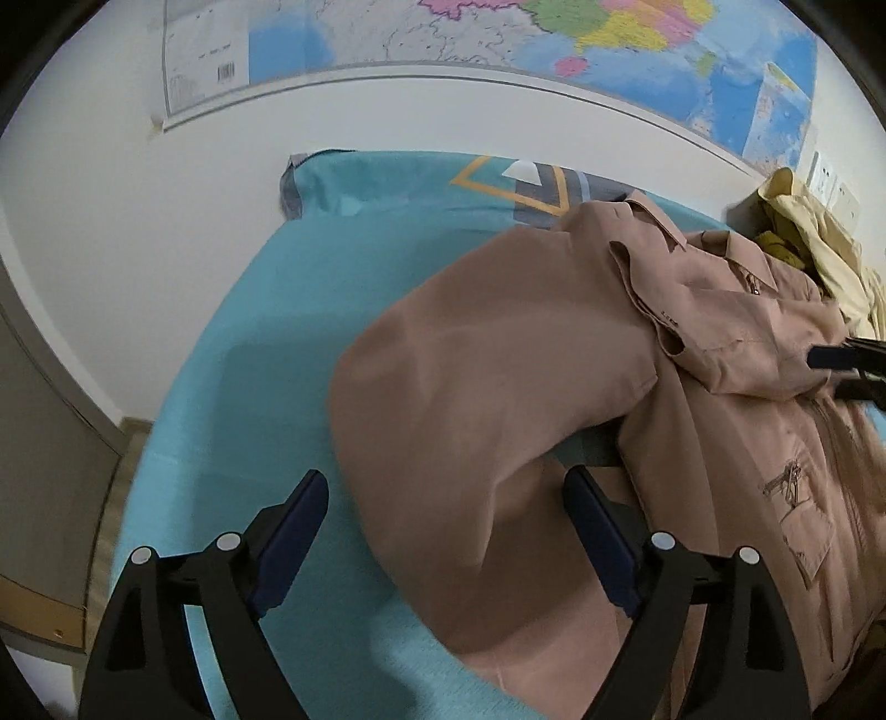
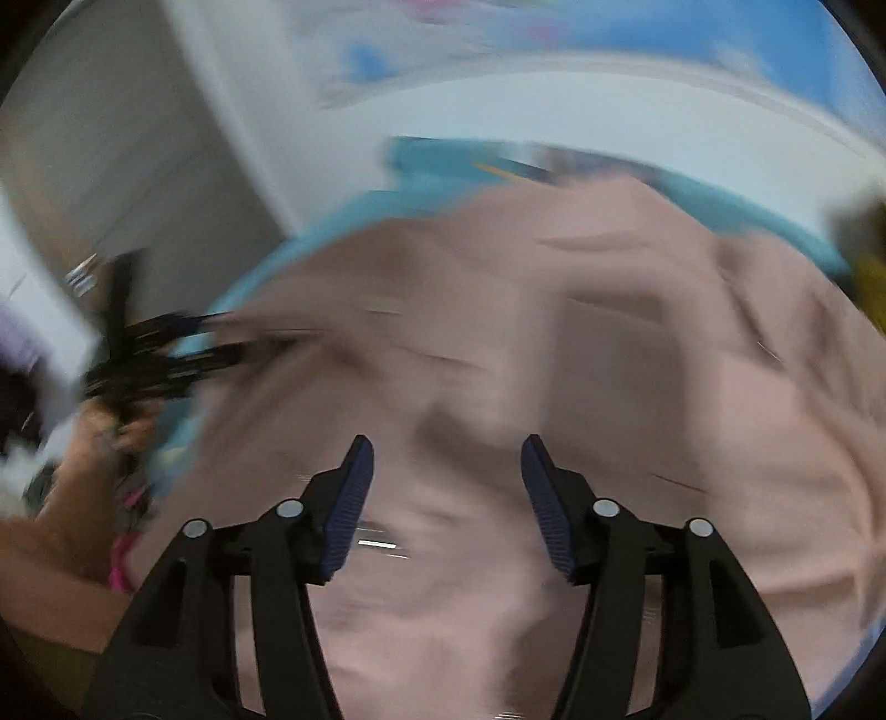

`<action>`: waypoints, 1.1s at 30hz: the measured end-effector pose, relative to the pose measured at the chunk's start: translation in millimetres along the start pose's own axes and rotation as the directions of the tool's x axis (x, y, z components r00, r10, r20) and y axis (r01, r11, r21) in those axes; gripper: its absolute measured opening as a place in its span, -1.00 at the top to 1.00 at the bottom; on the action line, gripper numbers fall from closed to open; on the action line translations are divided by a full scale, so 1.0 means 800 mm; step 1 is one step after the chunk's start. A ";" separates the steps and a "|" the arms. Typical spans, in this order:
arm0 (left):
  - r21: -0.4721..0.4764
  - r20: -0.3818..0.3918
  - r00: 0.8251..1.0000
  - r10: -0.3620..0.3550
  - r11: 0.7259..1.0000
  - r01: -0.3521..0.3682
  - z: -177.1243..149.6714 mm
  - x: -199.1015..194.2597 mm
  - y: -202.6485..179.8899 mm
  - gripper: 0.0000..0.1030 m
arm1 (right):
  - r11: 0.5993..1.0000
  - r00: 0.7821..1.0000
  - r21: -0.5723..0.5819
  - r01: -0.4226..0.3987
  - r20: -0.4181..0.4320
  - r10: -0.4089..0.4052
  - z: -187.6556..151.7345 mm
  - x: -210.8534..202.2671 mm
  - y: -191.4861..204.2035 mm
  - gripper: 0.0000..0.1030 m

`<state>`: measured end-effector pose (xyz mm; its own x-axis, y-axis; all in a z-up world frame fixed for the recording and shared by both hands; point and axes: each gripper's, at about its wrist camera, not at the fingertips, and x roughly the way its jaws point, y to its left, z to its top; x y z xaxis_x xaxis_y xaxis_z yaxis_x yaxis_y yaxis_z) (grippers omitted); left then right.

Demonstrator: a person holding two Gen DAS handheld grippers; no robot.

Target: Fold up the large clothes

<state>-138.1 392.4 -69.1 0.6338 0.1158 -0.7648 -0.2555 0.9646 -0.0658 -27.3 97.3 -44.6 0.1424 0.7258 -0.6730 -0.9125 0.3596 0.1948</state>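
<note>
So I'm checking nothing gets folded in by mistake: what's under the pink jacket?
Under the pink jacket only the teal bedsheet shows, around its edges. Whatever lies beneath its middle is covered.

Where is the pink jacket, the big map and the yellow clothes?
pink jacket (image 1: 498, 376): left wrist view, on its broad folded-over panel.
map (image 1: 637, 39): left wrist view, on its coloured part on the wall.
yellow clothes (image 1: 819, 243): left wrist view, on the pale yellow fabric.
</note>
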 end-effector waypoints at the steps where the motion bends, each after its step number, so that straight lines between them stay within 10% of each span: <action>1: 0.001 0.002 1.000 -0.004 1.000 0.004 0.001 0.001 -0.002 -0.61 | 0.997 0.998 -0.038 -0.061 -0.010 0.061 0.006 0.013 0.024 -0.19; 8: 0.004 0.033 0.999 -0.029 1.000 0.029 0.014 -0.006 -0.006 -0.61 | 0.951 0.958 -0.178 -0.252 -0.184 0.220 0.012 0.134 0.144 -0.36; 13: -0.028 0.065 0.998 -0.011 1.000 0.013 0.017 -0.023 0.015 -0.63 | 0.958 0.976 -0.233 -0.171 -0.174 0.132 0.008 0.169 0.181 -0.71; 16: -0.072 0.069 0.998 0.002 0.997 0.003 0.016 -0.029 0.037 -0.63 | 0.954 0.986 -0.281 -0.103 -0.155 0.061 0.010 0.178 0.199 -0.32; 20: -0.120 0.097 0.995 0.006 0.993 0.005 0.022 -0.045 0.063 -0.63 | 0.968 0.980 -0.202 -0.148 -0.159 0.117 0.029 0.185 0.188 0.92; 24: -0.137 0.171 0.985 0.007 0.990 0.017 0.029 -0.079 0.078 -0.63 | 0.951 0.948 -0.019 -0.309 -0.084 0.306 0.071 0.139 0.150 0.93; 31: -0.095 0.291 0.953 -0.080 0.989 0.112 0.056 -0.119 0.060 -0.63 | 0.786 0.801 0.215 -0.580 0.323 0.504 0.116 -0.028 0.024 0.92; 33: -0.044 0.282 0.953 -0.107 0.991 0.124 0.060 -0.110 0.034 -0.64 | 0.799 0.827 0.283 -0.530 0.381 0.413 0.100 -0.057 -0.025 0.90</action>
<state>-165.6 420.2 26.9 0.8374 0.0743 -0.5414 -0.2070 0.9600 -0.1884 15.4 103.9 39.2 -0.1133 0.9724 -0.2039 -0.6967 0.0685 0.7141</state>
